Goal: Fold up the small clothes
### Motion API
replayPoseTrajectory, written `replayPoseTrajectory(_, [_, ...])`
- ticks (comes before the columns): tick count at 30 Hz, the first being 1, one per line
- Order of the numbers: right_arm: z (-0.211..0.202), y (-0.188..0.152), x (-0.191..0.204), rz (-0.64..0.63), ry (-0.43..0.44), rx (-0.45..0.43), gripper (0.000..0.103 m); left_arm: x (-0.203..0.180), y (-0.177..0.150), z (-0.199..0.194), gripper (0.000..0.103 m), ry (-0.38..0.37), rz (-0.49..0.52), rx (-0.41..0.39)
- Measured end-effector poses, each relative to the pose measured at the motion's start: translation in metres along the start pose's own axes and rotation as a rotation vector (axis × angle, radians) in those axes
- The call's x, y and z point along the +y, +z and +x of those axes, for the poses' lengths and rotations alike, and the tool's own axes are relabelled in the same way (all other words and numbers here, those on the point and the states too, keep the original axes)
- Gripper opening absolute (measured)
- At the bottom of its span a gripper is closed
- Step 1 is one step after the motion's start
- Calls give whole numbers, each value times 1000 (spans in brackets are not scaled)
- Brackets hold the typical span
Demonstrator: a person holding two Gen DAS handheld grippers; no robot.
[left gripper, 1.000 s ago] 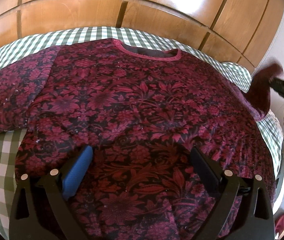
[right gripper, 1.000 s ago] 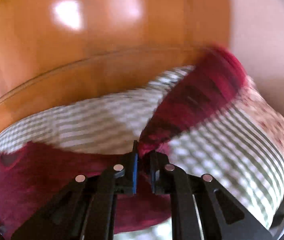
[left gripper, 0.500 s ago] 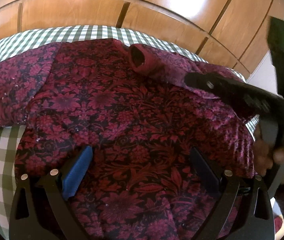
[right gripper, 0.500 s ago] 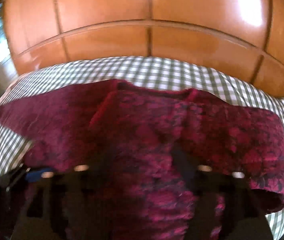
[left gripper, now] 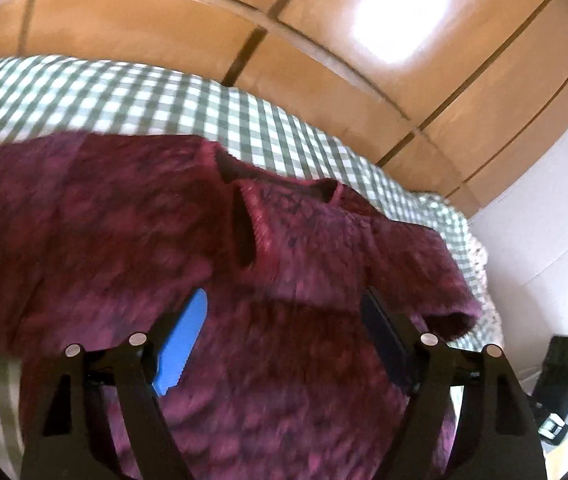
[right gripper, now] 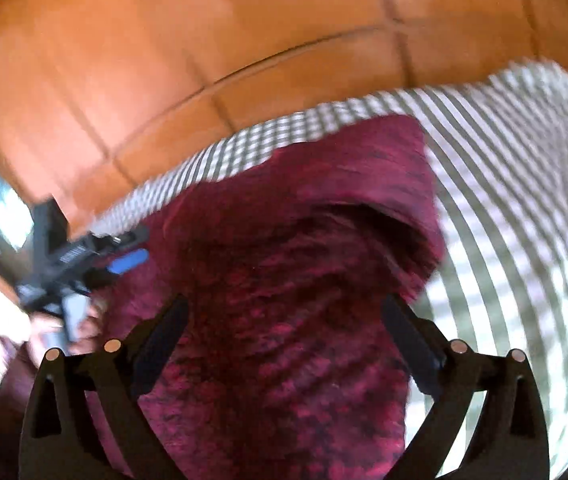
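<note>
A dark red floral long-sleeved top (left gripper: 124, 240) lies flat on a green-and-white checked cloth (left gripper: 132, 100). Its right sleeve (left gripper: 324, 240) is folded inward across the chest, cuff near the neckline. The left sleeve still lies out to the left. My left gripper (left gripper: 284, 320) is open and empty just above the lower body of the top. My right gripper (right gripper: 284, 320) is open and empty above the folded right side of the top (right gripper: 304, 260). The left gripper also shows in the right wrist view (right gripper: 124, 262). Both views are motion-blurred.
Wooden wardrobe panels (left gripper: 324, 60) rise behind the checked surface. A white wall (left gripper: 556, 200) stands at the right. The body of the right gripper (left gripper: 560, 384) shows at the lower right of the left wrist view, off the cloth's edge.
My right gripper carried the right sleeve over the chest, let it go, opened, and drew back to the right. My left gripper has shifted and tilted a little.
</note>
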State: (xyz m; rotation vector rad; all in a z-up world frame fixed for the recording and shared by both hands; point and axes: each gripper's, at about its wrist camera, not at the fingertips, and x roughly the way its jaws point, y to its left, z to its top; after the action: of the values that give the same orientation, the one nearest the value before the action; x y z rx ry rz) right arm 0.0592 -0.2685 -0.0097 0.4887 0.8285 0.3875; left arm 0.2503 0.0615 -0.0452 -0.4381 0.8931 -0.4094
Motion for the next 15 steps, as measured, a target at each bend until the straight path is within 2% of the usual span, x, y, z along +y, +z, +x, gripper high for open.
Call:
replayPoseTrajectory(2, [0, 3, -13, 77, 43, -13, 97, -4, 10, 21, 54, 42, -2, 29])
replayPoseTrajectory(3, [1, 6, -16, 99, 62, -17, 97, -3, 14, 28, 48, 53, -16, 43])
replayPoseTrajectory(5, [6, 12, -20, 127, 87, -28, 97, -5, 21, 38, 11, 75, -23, 50])
replayPoseTrajectory(9, [30, 26, -30, 192, 146, -10, 98, -8, 23, 19, 9, 103, 3, -19])
replayPoseTrajectory(12, [47, 31, -46, 241, 102, -16, 98, 8, 18, -14, 9, 130, -19, -83])
replayPoseTrajectory(15, [49, 30, -60, 287, 128, -28, 96, 34, 5, -41, 8, 176, -33, -108])
